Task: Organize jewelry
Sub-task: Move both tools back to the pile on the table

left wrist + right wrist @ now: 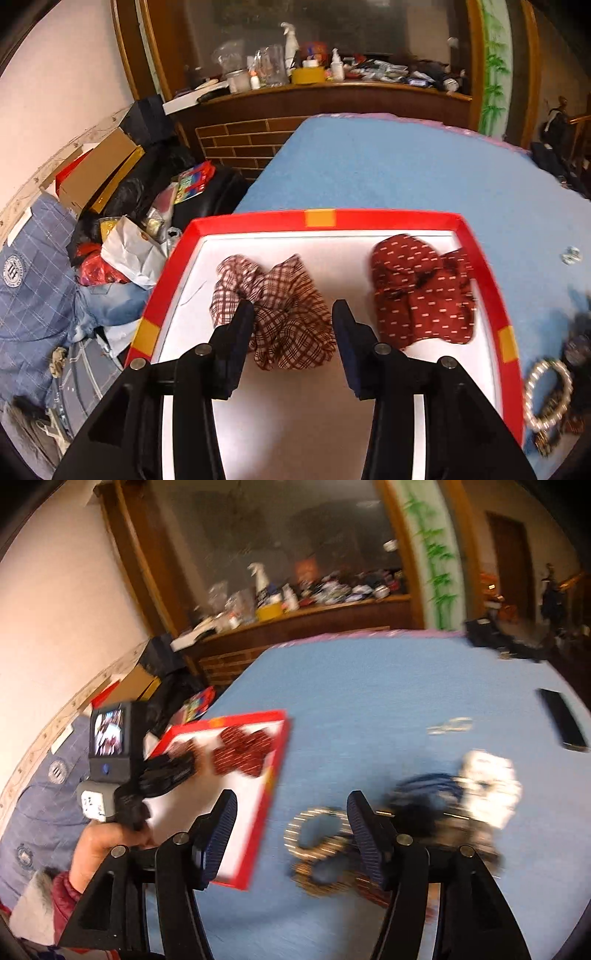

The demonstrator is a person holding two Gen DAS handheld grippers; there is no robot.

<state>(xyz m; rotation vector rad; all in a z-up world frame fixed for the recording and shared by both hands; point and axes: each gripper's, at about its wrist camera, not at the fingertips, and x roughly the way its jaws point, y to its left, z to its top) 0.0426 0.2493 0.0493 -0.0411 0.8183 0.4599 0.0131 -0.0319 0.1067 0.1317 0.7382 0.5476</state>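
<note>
My left gripper [293, 321] has its fingers apart with nothing pressed between them; the checked scrunchie [275, 314] lies on the white floor of the red-rimmed tray [321, 218] just beyond and between the fingertips, and I cannot tell whether the left pad brushes the cloth. A second scrunchie, dark red with small pale dashes [421, 291], lies in the same tray toward its right side, clear of the first. My right gripper [291, 808] is also spread wide and holds nothing (this view is badly smeared, so fine detail is lost). Between and just past its fingers, on the blue tablecloth [388, 686], sits a pile of jewellery: a beaded bangle [314, 834] nearest, a darker ring below it, and a blurred heap of blue and white pieces [461, 794] to the right. The tray lies to the left of that pile, with the person's hand [99, 845] holding the other gripper over it. A dark flat remote-like object [563, 720] lies far right on the cloth.
</note>
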